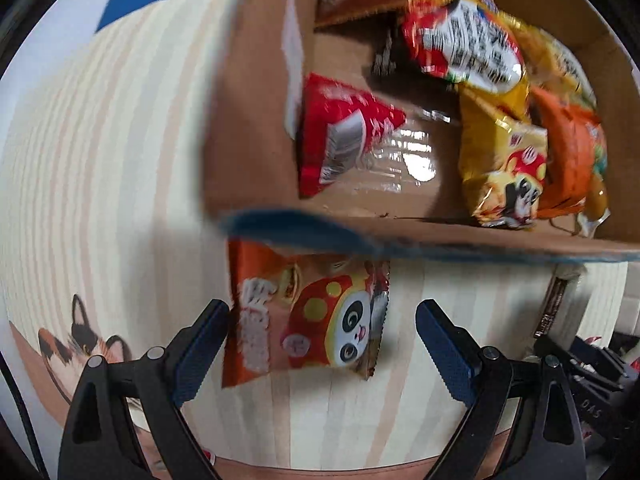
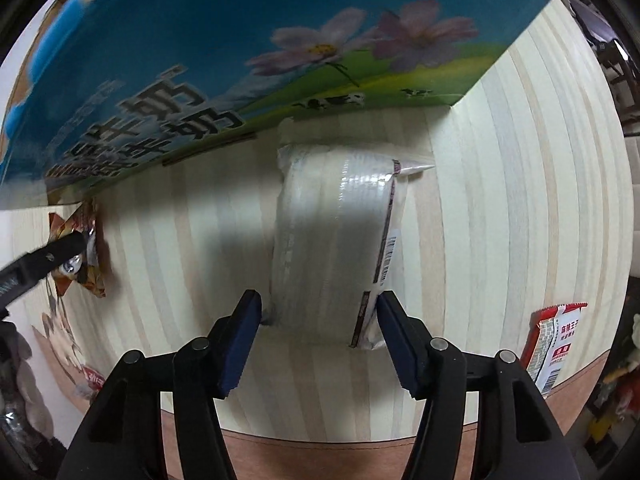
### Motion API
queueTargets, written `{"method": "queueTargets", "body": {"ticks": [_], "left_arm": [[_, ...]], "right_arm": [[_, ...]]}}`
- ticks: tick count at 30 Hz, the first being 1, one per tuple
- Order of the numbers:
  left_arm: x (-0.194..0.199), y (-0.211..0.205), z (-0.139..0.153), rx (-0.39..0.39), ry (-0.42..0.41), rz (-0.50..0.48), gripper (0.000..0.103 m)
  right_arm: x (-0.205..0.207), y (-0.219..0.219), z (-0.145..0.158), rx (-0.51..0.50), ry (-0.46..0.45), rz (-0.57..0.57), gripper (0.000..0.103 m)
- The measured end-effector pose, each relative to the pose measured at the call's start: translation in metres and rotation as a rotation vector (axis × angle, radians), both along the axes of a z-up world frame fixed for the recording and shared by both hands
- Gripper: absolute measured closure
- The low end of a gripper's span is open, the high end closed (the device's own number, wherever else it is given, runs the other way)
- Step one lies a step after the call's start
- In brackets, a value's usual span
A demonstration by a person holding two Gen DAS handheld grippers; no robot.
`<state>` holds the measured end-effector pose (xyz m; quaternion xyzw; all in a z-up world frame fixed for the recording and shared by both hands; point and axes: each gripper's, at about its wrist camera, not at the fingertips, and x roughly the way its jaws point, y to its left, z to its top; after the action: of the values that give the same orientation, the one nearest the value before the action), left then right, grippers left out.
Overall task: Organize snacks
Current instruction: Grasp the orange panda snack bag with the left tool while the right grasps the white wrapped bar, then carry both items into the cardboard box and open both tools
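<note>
Either side, jaws wide around panda packet (image 1: 304, 312) and white packet (image 2: 332, 240), both beside the box edge (image 1: 400, 240)

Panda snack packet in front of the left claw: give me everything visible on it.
The panda snack packet is a flat orange foil-look pouch printed with a cartoon panda in a red, yellow-spotted hood, plus pale lettering. It has crimped end seals and looks unopened. It lies flat on the striped wooden table, its far edge tucked under the cardboard box rim. The left claw is open; its left pad sits at the packet's edge, contact unclear.
</note>
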<state>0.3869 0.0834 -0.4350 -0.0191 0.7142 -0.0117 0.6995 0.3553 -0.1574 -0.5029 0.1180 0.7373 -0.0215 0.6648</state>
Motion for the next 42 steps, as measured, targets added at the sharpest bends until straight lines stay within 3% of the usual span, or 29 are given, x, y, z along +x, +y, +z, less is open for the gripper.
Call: {"method": "queueTargets", "body": {"ticks": [2,3,4,7,28,36,42], "left_arm": [[-0.001,-0.001,-0.001,0.014,-0.021,-0.004,0.018],[-0.002,-0.001,0.000,0.017,-0.030,0.001,0.032],[-0.003,0.000,0.000,0.007,-0.032,0.010,0.038],[-0.011,0.001,0.003,-0.001,-0.049,0.022,0.040],[-0.116,-0.048,0.036,-0.068,-0.105,-0.005,0.040],[-0.138,-0.047,0.081,-0.114,-0.164,-0.002,0.040],[-0.129,-0.050,0.130,-0.161,-0.230,0.005,0.040]], "right_arm": [[0.002,-0.011,0.000,0.009,-0.001,-0.010,0.038],[0.002,-0.018,0.000,0.009,0.002,-0.006,0.038],[0.003,-0.021,0.000,0.005,0.001,-0.002,0.039],[0.004,-0.022,0.002,-0.003,-0.011,0.009,0.041],[-0.069,0.008,0.019,0.064,-0.064,0.094,0.046],[-0.091,0.008,0.072,0.129,-0.126,0.106,0.046],[-0.093,-0.003,0.135,0.189,-0.218,0.108,0.046]]}}
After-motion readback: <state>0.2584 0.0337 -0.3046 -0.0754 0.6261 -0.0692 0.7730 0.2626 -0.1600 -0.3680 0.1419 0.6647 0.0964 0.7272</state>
